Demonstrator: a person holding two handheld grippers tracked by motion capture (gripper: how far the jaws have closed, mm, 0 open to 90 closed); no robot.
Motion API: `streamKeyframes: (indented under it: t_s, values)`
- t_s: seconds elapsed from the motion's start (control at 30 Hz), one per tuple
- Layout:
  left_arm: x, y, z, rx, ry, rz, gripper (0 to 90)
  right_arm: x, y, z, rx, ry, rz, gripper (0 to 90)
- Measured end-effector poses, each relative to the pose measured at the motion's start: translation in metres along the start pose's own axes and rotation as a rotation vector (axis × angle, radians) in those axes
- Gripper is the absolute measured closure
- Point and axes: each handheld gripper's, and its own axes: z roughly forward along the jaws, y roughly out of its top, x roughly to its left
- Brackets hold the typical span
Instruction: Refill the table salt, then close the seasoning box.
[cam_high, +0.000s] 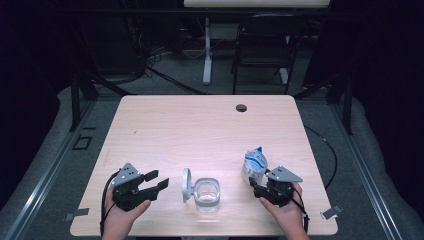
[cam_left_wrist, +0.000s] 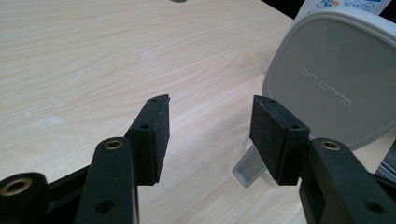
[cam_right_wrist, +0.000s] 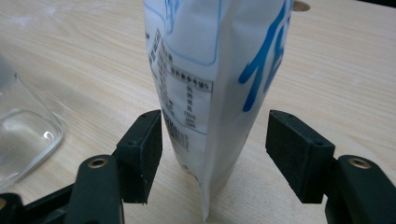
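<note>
A white and blue pouch stands upright on the wooden table at the front right. My right gripper is open, and its jaws flank the pouch's lower part with a gap on each side. A clear glass container sits at the front middle, with its grey lid propped on edge against its left side. My left gripper is open and empty, just left of the lid, which fills the right side ahead of the jaws.
A cable hole lies near the table's far edge. A dark chair and a white desk leg stand beyond the table. The glass container's corner sits left of my right jaws.
</note>
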Motion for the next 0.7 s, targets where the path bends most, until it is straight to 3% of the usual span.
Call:
streamKeyframes:
  t_s: [0.27,0.47,0.7]
  values:
    - [0.000,0.000,-0.001,0.002,0.003,0.002,48.3,0.000,-0.007,0.014,0.055,0.002,-0.014,36.3]
    - [0.000,-0.001,-0.001,-0.004,0.005,-0.003,48.3,-0.001,-0.008,0.015,0.018,0.006,0.009,36.1]
    - [0.003,-0.001,-0.002,0.002,0.005,-0.004,48.3,0.001,-0.009,0.016,-0.013,0.006,0.003,36.4]
